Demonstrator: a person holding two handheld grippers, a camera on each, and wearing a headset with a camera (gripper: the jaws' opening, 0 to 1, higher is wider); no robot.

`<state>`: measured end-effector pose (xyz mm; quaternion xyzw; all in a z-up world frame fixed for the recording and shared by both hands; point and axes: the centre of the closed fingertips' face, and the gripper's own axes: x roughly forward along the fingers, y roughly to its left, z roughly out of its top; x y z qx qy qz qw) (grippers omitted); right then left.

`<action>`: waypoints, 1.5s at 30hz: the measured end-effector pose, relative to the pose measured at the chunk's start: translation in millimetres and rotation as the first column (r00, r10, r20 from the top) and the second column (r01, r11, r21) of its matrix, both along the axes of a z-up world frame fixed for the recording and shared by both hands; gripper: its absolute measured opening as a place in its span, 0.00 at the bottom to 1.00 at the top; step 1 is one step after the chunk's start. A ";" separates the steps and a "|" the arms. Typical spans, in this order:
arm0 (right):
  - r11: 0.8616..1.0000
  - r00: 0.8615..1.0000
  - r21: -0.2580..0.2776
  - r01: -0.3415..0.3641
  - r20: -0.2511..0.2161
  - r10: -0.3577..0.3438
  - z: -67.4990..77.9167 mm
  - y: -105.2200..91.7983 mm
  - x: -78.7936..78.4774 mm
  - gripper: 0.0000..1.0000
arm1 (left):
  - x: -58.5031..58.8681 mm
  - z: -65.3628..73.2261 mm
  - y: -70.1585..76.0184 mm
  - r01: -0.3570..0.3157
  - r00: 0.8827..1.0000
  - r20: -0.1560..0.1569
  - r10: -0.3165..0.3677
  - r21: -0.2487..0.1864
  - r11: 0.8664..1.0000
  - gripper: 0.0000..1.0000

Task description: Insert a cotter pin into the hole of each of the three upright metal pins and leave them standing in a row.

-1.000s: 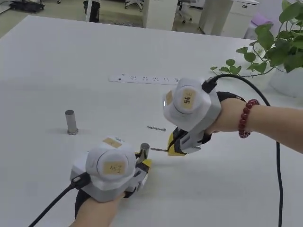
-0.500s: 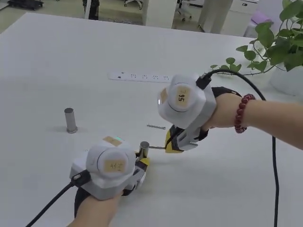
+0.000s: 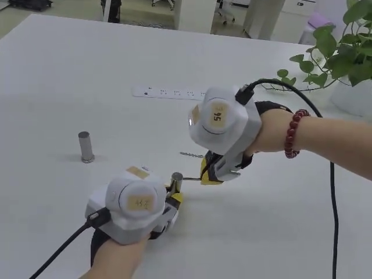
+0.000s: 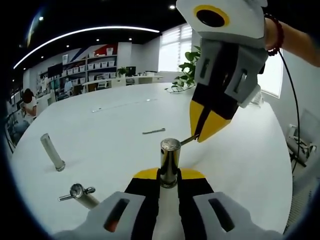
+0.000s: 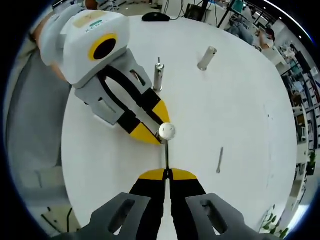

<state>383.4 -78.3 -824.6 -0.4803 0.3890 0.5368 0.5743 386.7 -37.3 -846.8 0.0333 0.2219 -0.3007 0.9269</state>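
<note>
The left gripper (image 4: 169, 175) clenches the base of a smooth, shiny steel cylinder pin (image 4: 170, 160), upright on the matte white table (image 3: 70, 70). The right gripper (image 5: 166, 174) pinches a thin wire cotter pin (image 5: 166, 155), held level. Compared with a second ago it has closed in from the right, and the wire's tip now reaches the pin's upper side.

Nearby are a bare upright pin (image 3: 86, 146), a pin already pinned (image 4: 82, 194), a loose cotter pin (image 3: 190, 155), a white power strip (image 3: 168, 92) and a leafy plant (image 3: 343, 52). In the head view the left gripper's body hides the held pin's lower part.
</note>
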 end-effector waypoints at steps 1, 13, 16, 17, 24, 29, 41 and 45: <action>1.000 1.000 0.009 0.005 -0.008 -0.005 1.7 1.1 -1.2 0.03 | 0.1 0.0 0.0 -0.001 1.000 -0.001 0.001 -0.001 1.000 0.11; 0.998 1.000 0.061 0.000 -0.012 0.001 2.8 15.4 -2.0 0.03 | 0.9 -0.5 -0.9 -0.002 1.000 -0.003 0.002 -0.002 1.000 0.11; 0.997 1.000 0.073 -0.001 -0.011 0.002 3.0 19.3 -2.0 0.03 | 1.1 -0.5 -0.9 -0.003 1.000 -0.004 0.003 -0.003 1.000 0.11; 0.997 1.000 0.079 -0.002 -0.011 0.003 2.7 21.3 -1.9 0.03 | 1.1 -0.5 -0.9 -0.003 1.000 -0.004 0.003 -0.003 1.000 0.11; 0.995 1.000 0.103 0.004 -0.016 -0.003 2.5 27.3 -1.0 0.04 | 1.3 -0.4 -1.1 -0.005 1.000 -0.003 0.005 -0.003 1.000 0.11; 0.992 1.000 0.128 0.014 -0.023 -0.011 3.0 32.8 -1.5 0.04 | 1.8 -0.4 -1.1 -0.006 1.000 -0.002 0.006 -0.001 1.000 0.11; 0.977 0.996 0.196 0.083 -0.054 -0.073 10.6 30.8 0.0 0.12 | 1.6 0.0 -0.4 -0.011 1.000 0.005 0.011 0.006 1.000 0.11; 0.982 0.997 0.172 0.072 -0.050 -0.064 6.9 25.6 -2.4 0.10 | 0.5 -1.6 0.0 -0.015 1.000 -0.002 0.015 0.007 1.000 0.11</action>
